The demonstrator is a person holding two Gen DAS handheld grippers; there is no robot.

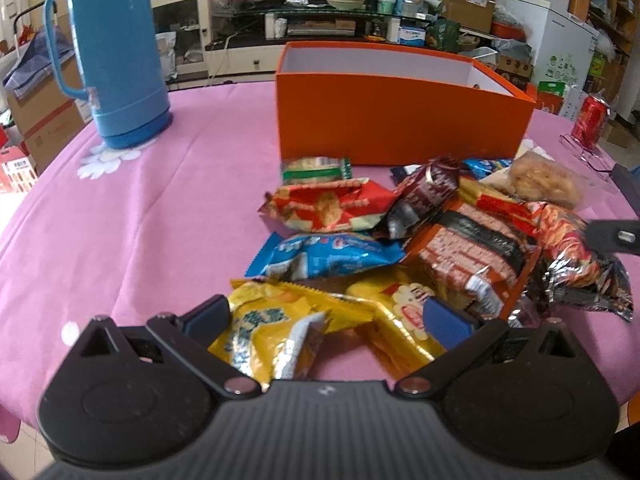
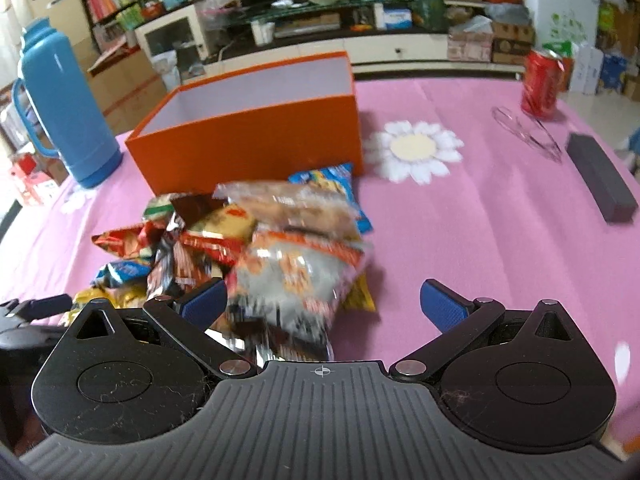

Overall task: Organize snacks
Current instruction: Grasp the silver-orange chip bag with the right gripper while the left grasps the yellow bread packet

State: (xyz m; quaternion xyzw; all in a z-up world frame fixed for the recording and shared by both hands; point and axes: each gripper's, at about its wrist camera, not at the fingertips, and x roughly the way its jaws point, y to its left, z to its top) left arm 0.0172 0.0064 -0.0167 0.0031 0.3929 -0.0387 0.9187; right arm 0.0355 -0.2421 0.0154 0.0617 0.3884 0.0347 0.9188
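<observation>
Left wrist view: one orange box (image 1: 400, 120), one blue flask (image 1: 116, 52), both grippers (image 1: 326, 316) (image 2: 324, 300) spread wide.

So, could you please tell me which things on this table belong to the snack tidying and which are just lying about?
Belonging to the job:
- heap of foil and plastic snack packets
- open orange cardboard box

Just lying about:
- tall blue plastic thermos jug
- red drinks can
- dark grey oblong case
- clear glasses

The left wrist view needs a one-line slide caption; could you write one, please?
Open left gripper straddles a yellow snack packet before the orange box.
</observation>
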